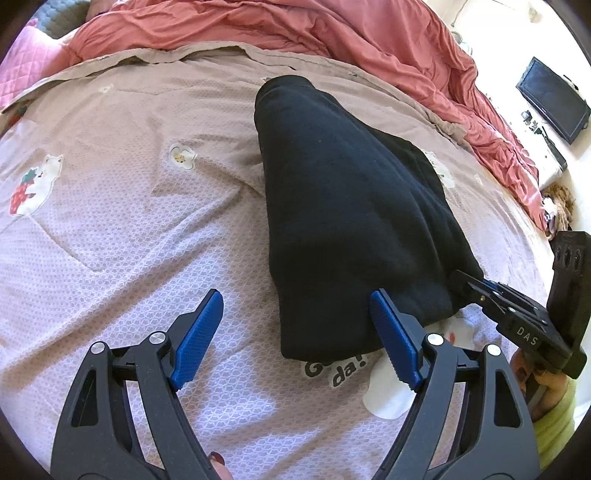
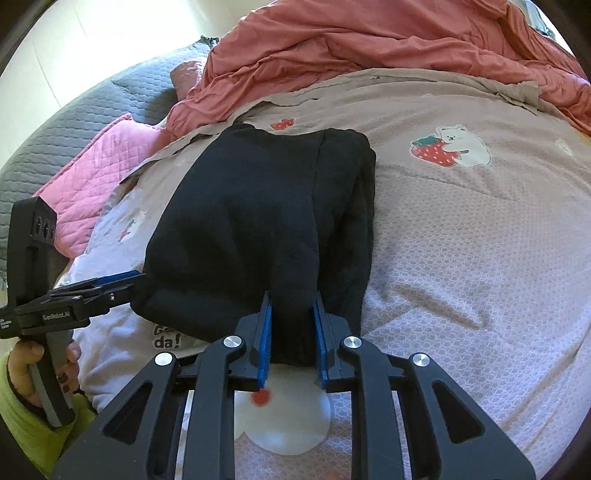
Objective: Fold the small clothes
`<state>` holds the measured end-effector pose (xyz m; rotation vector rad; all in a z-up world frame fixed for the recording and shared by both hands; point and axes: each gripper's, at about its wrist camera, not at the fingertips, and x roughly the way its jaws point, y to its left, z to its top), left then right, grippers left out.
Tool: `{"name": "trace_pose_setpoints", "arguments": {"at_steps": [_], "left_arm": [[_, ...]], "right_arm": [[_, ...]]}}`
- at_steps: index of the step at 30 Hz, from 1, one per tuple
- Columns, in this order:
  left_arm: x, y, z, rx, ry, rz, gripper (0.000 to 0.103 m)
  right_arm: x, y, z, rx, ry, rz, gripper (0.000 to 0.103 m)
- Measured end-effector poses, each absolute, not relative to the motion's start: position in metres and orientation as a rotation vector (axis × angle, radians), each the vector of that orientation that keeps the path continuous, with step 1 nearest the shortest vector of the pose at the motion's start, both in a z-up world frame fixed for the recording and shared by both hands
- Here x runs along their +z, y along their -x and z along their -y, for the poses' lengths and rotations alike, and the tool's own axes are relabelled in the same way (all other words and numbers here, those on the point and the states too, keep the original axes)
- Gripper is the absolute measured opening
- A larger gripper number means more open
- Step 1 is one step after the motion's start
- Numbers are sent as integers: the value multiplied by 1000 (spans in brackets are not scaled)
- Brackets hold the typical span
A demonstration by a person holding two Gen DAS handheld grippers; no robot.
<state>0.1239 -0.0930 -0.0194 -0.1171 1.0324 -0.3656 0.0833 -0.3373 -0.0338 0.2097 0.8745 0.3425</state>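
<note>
A black garment (image 1: 343,206) lies on the bed, on a pinkish bedspread (image 1: 129,229) printed with bears and strawberries. It is already doubled into a long, narrow bundle, and in the left wrist view it runs from about 12 o'clock down to 5 o'clock. A rumpled red quilt (image 1: 332,33) is heaped along the far edge of the bed, well apart from the work.

The right gripper (image 2: 291,332) has its blue-padded fingers (image 2: 265,332) drawn in on the near edge of the black garment, pinching a thick fold of cloth between them. In the left wrist view the same tool comes in from 4 o'clock and bites the garment's near corner.

The left gripper (image 1: 295,332) stands with its fingers (image 1: 199,339) spread wide and nothing between them. One finger rests against the near hem and the other is over bare bedspread at about 7 o'clock. In the right wrist view it sits at 9 o'clock, just beside the garment's left corner.

The step in hand looks like taking hold of the near end for another fold, with only one corner secured so far. The next move would call for the left fingers to slide onto the free corner and close. Both grippers could then lift evenly and carry the near end toward 12 o'clock, keeping the stacked layers from slipping apart.
</note>
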Motion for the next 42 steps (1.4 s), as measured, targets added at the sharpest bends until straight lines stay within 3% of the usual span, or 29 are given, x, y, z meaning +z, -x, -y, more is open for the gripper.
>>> {"name": "trace_pose_setpoints", "arguments": {"at_steps": [8, 11, 14, 25, 36, 41, 42], "left_arm": [[-16, -122, 90, -355, 127, -1023, 75], [-14, -123, 86, -351, 142, -1014, 77], [-12, -125, 82, -347, 164, -1009, 77], [-6, -151, 100, -330, 169, -1004, 77], [-1, -192, 82, -319, 270, -1015, 88], [-12, -221, 74, -326, 393, -1052, 88], [-18, -226, 75, -333, 414, -1075, 88]], "right_arm": [[-31, -81, 335, 333, -197, -865, 19], [-23, -75, 336, 338, -183, -849, 26], [-10, -71, 344, 326, -194, -814, 42], [10, -131, 365, 288, -312, -800, 54], [-15, -207, 366, 261, -385, -922, 61], [-30, -216, 368, 295, -458, -956, 61], [-32, -217, 366, 311, -458, -963, 52]]}}
